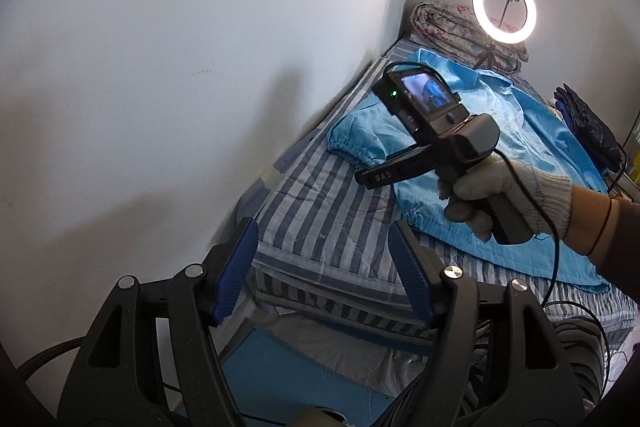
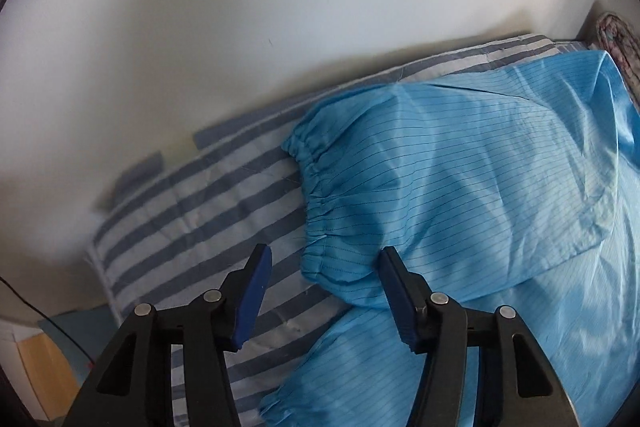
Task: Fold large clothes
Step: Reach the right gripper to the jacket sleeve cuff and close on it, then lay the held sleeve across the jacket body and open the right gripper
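A light-blue pinstriped garment (image 1: 500, 115) lies spread on the striped bed sheet (image 1: 320, 219). Its sleeve ends in an elastic cuff (image 2: 316, 187), and a second gathered cuff (image 2: 280, 399) lies lower down. My right gripper (image 2: 325, 251) points down at the sleeve. Its blue pads stand apart, with the cuff's lower corner between them and not pinched. A gloved hand (image 1: 500, 195) holds that gripper over the garment. My left gripper (image 1: 322, 227) is open over the bed's near corner with nothing between its fingers.
A white wall runs along the bed's far side. At the head of the bed are a lit ring light (image 1: 504, 9) on a tripod and a folded floral quilt (image 1: 440, 27). A dark garment (image 1: 588, 123) lies at the right. A black cable (image 1: 552, 227) hangs from the hand.
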{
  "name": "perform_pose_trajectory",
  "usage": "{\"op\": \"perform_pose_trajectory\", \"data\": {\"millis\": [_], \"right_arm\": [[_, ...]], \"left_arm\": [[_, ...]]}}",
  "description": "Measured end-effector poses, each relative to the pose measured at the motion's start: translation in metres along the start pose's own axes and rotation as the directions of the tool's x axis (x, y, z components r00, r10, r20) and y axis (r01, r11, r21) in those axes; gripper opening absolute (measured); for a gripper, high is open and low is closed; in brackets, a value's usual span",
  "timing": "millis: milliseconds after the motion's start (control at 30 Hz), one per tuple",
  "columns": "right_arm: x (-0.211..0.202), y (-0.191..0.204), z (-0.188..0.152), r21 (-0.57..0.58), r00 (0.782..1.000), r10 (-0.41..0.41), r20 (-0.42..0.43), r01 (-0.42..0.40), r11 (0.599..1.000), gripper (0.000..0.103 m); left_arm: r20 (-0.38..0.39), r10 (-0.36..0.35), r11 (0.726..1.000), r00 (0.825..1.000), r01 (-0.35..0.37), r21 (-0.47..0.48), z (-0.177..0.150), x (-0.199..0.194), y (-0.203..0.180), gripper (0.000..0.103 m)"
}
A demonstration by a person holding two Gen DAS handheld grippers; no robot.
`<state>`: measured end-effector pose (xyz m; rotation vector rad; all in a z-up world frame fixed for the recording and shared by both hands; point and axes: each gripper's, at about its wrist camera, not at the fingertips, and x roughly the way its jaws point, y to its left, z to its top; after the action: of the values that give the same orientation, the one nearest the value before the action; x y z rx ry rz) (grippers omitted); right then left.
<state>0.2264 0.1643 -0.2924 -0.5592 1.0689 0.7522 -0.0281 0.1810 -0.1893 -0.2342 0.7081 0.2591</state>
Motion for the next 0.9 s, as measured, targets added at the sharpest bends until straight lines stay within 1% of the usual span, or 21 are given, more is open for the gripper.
{"op": "perform_pose_trajectory", "data": {"millis": [33, 67, 100, 167, 200, 233, 300, 400, 500, 600, 667, 733, 767, 800, 867, 900], "right_arm": [[0.009, 0.000, 0.002, -0.010, 1.000, -0.013, -0.008, 0.013, 1.000, 0.058], [0.011, 0.002, 0.003, -0.020, 1.000, -0.027, -0.013, 0.027, 0.999, 0.052], [0.011, 0.004, 0.003, -0.030, 0.999, -0.036, -0.015, 0.035, 0.999, 0.039], [0.012, 0.003, 0.004, -0.035, 0.999, -0.031, -0.008, 0.030, 0.999, 0.026], [0.011, 0.001, 0.004, -0.028, 1.000, -0.017, 0.001, 0.017, 0.999, 0.012], [0.007, -0.002, 0.004, -0.015, 1.000, -0.006, 0.013, 0.007, 1.000, 0.012], [-0.003, -0.012, 0.002, 0.020, 0.999, 0.021, 0.047, -0.022, 1.000, 0.009], [-0.027, -0.026, -0.008, 0.039, 0.994, 0.050, 0.095, -0.054, 0.998, 0.009], [-0.047, -0.038, -0.023, 0.013, 0.993, 0.050, 0.108, -0.052, 0.999, 0.009], [-0.058, -0.053, -0.038, 0.001, 0.993, 0.059, 0.099, -0.059, 0.998, 0.009], [-0.058, -0.058, -0.043, 0.003, 0.995, 0.056, 0.086, -0.056, 0.998, 0.009], [-0.056, -0.063, -0.049, 0.018, 0.996, 0.055, 0.075, -0.057, 0.998, 0.010], [-0.052, -0.068, -0.052, 0.023, 0.995, 0.068, 0.070, -0.069, 0.997, 0.014], [-0.048, -0.060, -0.049, 0.028, 0.995, 0.076, 0.065, -0.078, 0.997, 0.027], [-0.051, -0.062, -0.055, 0.043, 0.994, 0.078, 0.077, -0.082, 0.996, 0.041], [-0.055, -0.063, -0.060, 0.051, 0.992, 0.091, 0.092, -0.096, 0.994, 0.044]], "left_arm": [[-0.002, 0.000, 1.000, 1.000, 0.000, -0.004, 0.001, 0.001, 0.001, 0.070], [-0.004, -0.001, 1.000, 1.000, 0.001, -0.007, 0.001, 0.002, 0.001, 0.070], [-0.004, -0.001, 1.000, 1.000, 0.001, -0.009, 0.002, 0.003, 0.001, 0.070], [-0.004, 0.000, 1.000, 1.000, 0.000, -0.006, 0.003, 0.004, 0.001, 0.070], [-0.003, -0.002, 1.000, 1.000, 0.002, -0.004, 0.003, 0.004, -0.001, 0.070], [0.000, -0.004, 1.000, 1.000, 0.004, -0.001, 0.003, 0.004, -0.002, 0.070], [0.006, -0.008, 1.000, 1.000, 0.008, 0.005, 0.005, 0.004, -0.004, 0.070], [0.010, -0.027, 1.000, 1.000, 0.027, 0.005, 0.007, 0.008, -0.008, 0.070], [0.012, -0.064, 0.998, 0.998, 0.064, -0.006, 0.012, 0.016, -0.013, 0.070], [0.018, -0.097, 0.995, 0.995, 0.098, -0.030, 0.019, 0.030, -0.020, 0.070], [0.003, -0.136, 0.989, 0.991, 0.136, -0.063, 0.026, 0.045, -0.025, 0.070], [-0.014, -0.185, 0.978, 0.983, 0.182, -0.102, 0.033, 0.060, -0.031, 0.070], [-0.029, -0.222, 0.969, 0.975, 0.217, -0.122, 0.037, 0.069, -0.035, 0.070], [-0.042, -0.243, 0.962, 0.969, 0.236, -0.136, 0.041, 0.077, -0.037, 0.070], [-0.064, -0.277, 0.951, 0.959, 0.264, -0.163, 0.049, 0.097, -0.045, 0.070], [-0.073, -0.293, 0.945, 0.953, 0.278, -0.170, 0.052, 0.106, -0.050, 0.070]]}}
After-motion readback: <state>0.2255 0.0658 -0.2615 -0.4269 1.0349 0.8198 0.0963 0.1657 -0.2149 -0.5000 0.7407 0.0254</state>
